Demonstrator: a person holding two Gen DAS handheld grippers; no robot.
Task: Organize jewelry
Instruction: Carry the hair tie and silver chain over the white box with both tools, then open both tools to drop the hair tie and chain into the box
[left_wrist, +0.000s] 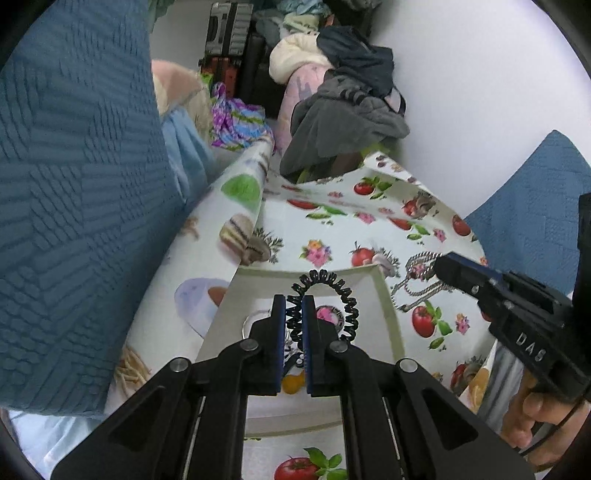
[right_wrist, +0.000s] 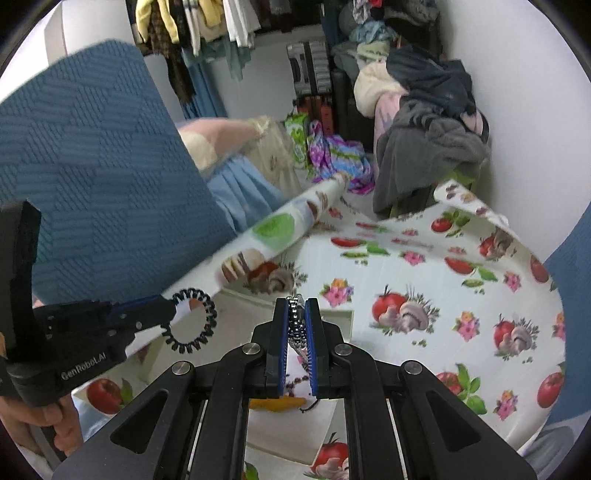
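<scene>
cluttered room, fruit-print tablecloth (right_wrist: 424, 266) on the table. left gripper (left_wrist: 294, 301) clamped narrow on a black spiral hair tie (left_wrist: 343, 295), hanging over a white tray (left_wrist: 384, 295). right gripper (right_wrist: 298, 306) pinched on a silver chain necklace (right_wrist: 297, 325), which dangles just beside the tray's right edge.

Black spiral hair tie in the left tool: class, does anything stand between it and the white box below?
Nothing visible does. The left tool is shut on the black spiral hair tie, which hangs right over the open white box. The box has no lid on it; a few small items already lie inside.
</scene>
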